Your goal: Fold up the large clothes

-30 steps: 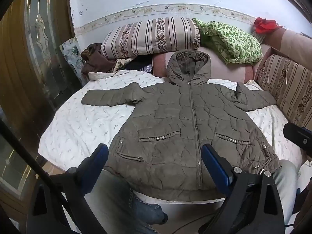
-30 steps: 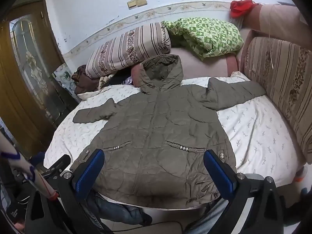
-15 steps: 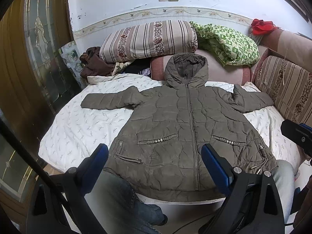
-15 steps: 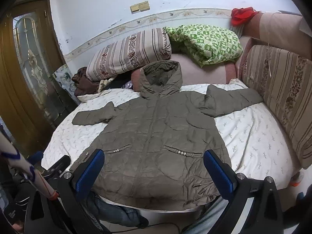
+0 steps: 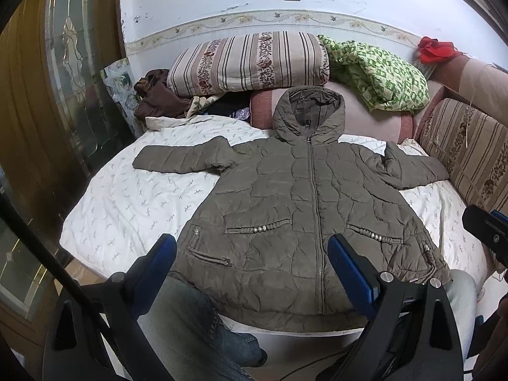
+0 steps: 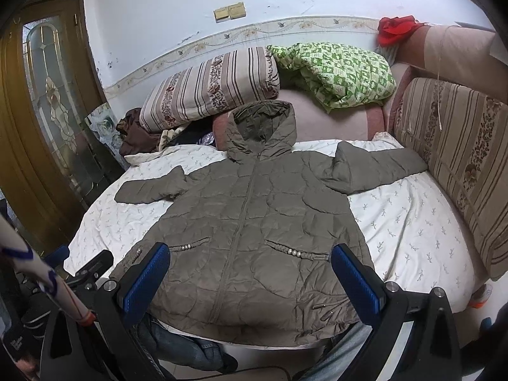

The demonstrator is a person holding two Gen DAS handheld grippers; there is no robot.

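Jacket (image 5: 295, 222), zipped, lies spread flat at frame centre on the bed (image 5: 133, 209), sleeves out; my left tool (image 5: 250, 260) and right tool (image 6: 250, 270) hover above its hem, jaws wide apart, empty.

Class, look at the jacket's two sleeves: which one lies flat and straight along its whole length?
The sleeve toward the glass door lies flat and straight on the sheet. The sleeve toward the striped sofa back bunches up into a peak at the shoulder.
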